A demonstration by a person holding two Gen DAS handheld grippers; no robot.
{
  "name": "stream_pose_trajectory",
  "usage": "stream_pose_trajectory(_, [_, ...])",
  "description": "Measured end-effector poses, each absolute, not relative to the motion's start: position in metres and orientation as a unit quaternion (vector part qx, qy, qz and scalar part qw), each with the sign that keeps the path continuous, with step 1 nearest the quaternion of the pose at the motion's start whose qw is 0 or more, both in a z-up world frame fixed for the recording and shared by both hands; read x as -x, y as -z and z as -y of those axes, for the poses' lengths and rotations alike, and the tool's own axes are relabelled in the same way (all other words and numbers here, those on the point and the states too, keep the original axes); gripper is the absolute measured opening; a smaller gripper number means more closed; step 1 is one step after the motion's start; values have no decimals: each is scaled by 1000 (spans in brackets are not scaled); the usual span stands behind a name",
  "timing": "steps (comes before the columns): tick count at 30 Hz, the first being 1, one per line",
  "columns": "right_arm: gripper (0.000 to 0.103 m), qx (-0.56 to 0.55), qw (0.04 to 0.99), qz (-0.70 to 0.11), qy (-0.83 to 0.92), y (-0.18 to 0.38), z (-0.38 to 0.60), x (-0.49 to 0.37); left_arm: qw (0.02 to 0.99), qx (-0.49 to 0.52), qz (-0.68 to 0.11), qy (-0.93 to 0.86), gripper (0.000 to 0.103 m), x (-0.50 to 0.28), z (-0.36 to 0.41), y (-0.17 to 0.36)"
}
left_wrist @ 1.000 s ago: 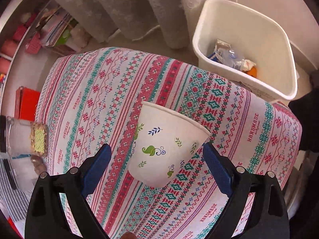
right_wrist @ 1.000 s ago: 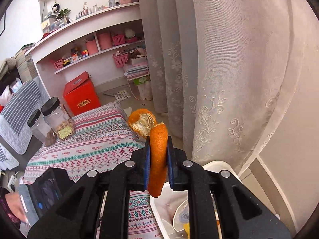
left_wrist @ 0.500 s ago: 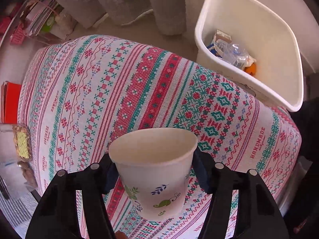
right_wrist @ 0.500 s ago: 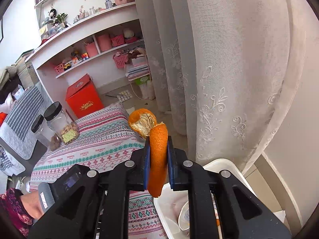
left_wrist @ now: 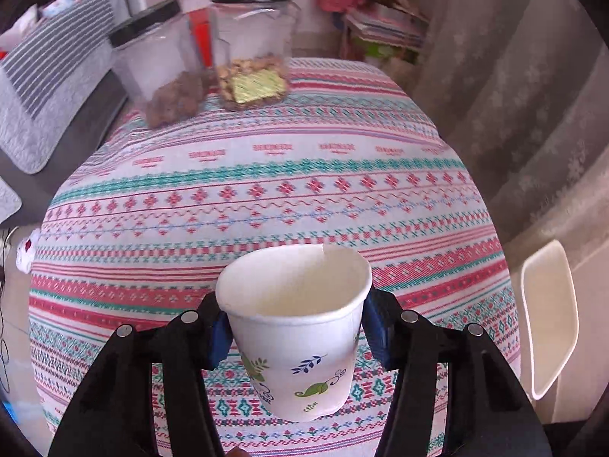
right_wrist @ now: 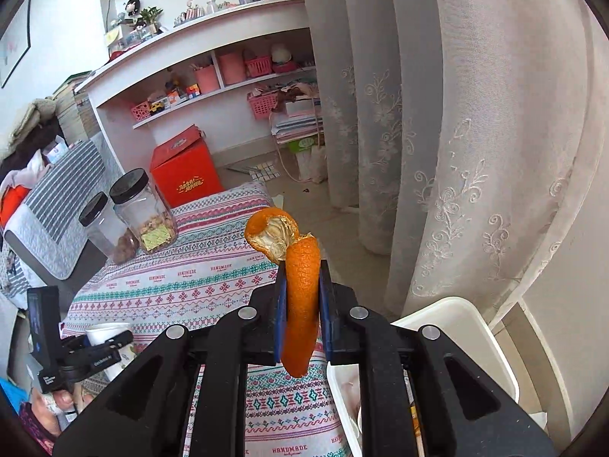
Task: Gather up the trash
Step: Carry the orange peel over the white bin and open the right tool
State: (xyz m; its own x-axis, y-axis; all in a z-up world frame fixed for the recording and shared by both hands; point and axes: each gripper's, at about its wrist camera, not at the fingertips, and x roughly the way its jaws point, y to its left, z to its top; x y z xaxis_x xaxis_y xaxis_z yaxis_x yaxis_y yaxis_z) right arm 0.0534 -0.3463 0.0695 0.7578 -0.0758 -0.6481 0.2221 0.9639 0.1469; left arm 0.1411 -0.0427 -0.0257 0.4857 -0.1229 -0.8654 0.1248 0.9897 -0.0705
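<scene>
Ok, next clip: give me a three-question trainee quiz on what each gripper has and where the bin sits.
1. True or false: the left gripper is shut on the paper cup.
2. The right gripper pinches: A) a tissue B) an orange peel C) a bottle.
3. Fill in: in the right wrist view, the white bin sits beside the table, at the foot of the ___.

Key: 1 true; 2 B; 3 curtain.
</scene>
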Motion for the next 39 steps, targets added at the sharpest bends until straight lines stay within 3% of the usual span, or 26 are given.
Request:
stream_pose_trajectory(5, [14,-82,936,-333,80,-69,337,-44,911,40,-410,4,55,-115,15,-18])
stream_pose_trajectory(13, [14,-69,936,-329,102,-67,348,-32,967,31,-252,-9,56,-71,38,-85])
stream_pose_trajectory(27, [15,-70,909,-367,183,-42,408,5,965,45,-247,79,56,-47,116,-91])
stream_pose_trajectory(29, [29,-81,906,-371,185,-38,419,12,962,41,-251,95,56,-46,131,-89])
stream_pose_trajectory(30, [57,-85,907,-363,196,-39,424,18,962,38,-252,103,56,-44,139,-89])
stream_pose_trajectory(31, [72,-87,909,-350,209,-41,429,24,961,36,-252,111,56,-43,148,-88])
stream_pose_trajectory(35, [75,-94,910,-323,243,-49,451,41,955,25,-257,146,56,-39,182,-89])
stream_pose_trajectory(37, [85,-110,907,-308,265,-53,462,49,951,20,-261,165,56,-37,201,-88])
stream_pose_trajectory(39, [88,-122,904,-291,287,-59,472,57,947,15,-264,183,56,-33,219,-88])
